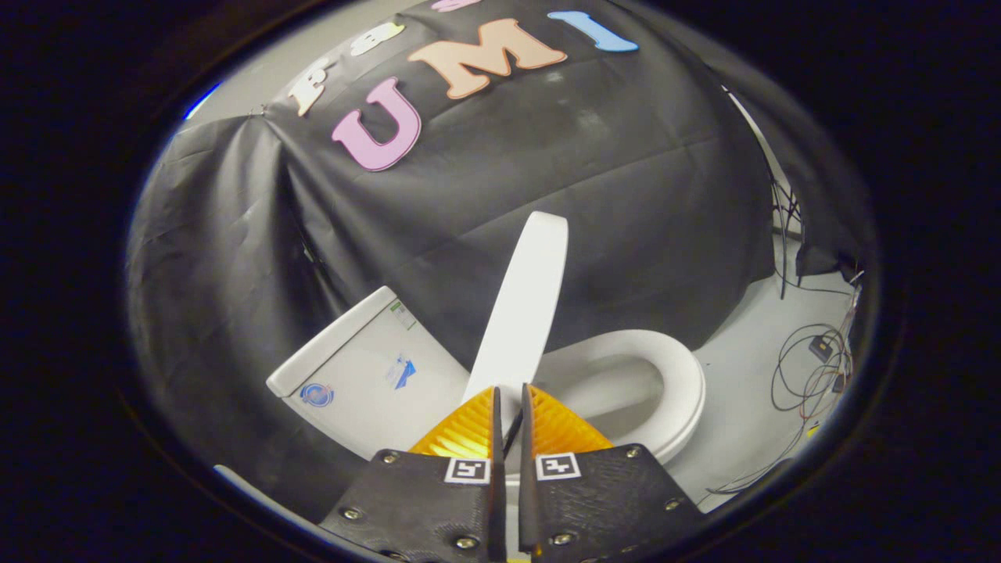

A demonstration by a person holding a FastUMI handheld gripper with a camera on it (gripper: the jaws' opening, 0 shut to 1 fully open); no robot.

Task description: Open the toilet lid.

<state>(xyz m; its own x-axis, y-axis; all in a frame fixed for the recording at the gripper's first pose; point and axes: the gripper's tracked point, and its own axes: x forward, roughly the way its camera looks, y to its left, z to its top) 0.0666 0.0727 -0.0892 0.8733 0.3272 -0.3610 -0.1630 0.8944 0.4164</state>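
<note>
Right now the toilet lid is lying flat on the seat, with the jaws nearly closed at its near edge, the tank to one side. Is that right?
Not quite. In the gripper view the toilet lid is raised well off the seat, standing close to upright, not lying flat. The rest holds: the gripper has its jaws nearly closed at the lid's near edge, and the tank sits to one side.

Gripper camera rides behind gripper point(508, 395), tilted view, close above toilet seat point(672, 375), facing raised lid point(520, 305), booth wall point(594, 156) beyond.

The white toilet lid point(522, 305) stands raised, nearly upright, above the exposed seat point(672, 383), beside the tank point(367, 367).
</note>
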